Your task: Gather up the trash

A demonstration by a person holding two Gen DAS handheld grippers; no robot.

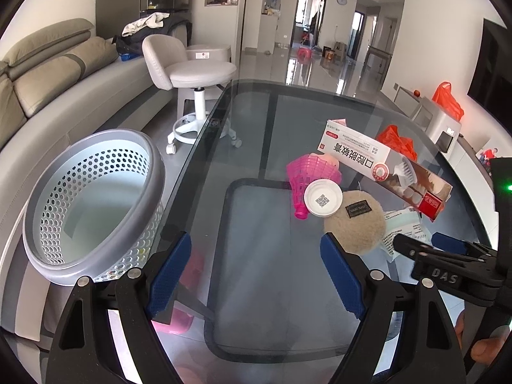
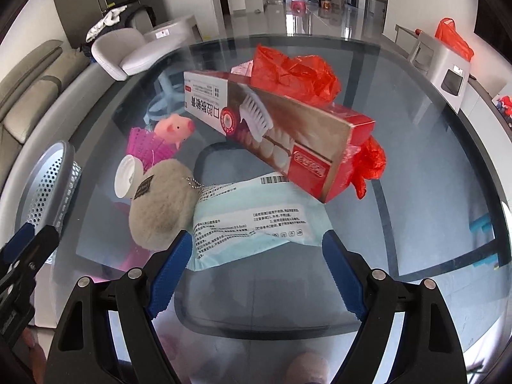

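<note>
living room setup, glass table [image 1: 256, 147] with a trash pile at its right side. right gripper [image 2: 256, 265] is the closer one: wide open, nothing held, hovering over the near edge of the pale blue wipes packet [image 2: 249, 224], which lies flat just ahead of the fingers and runs roughly crosswise to them. toothpaste box [image 2: 275, 128] sits tilted behind it, on top of a red plastic bag [image 2: 294, 70]. left gripper [image 1: 256, 272] is open and empty too, over bare glass. perforated bin [image 1: 92, 204] stands beside the table's left edge and looks empty.
</note>
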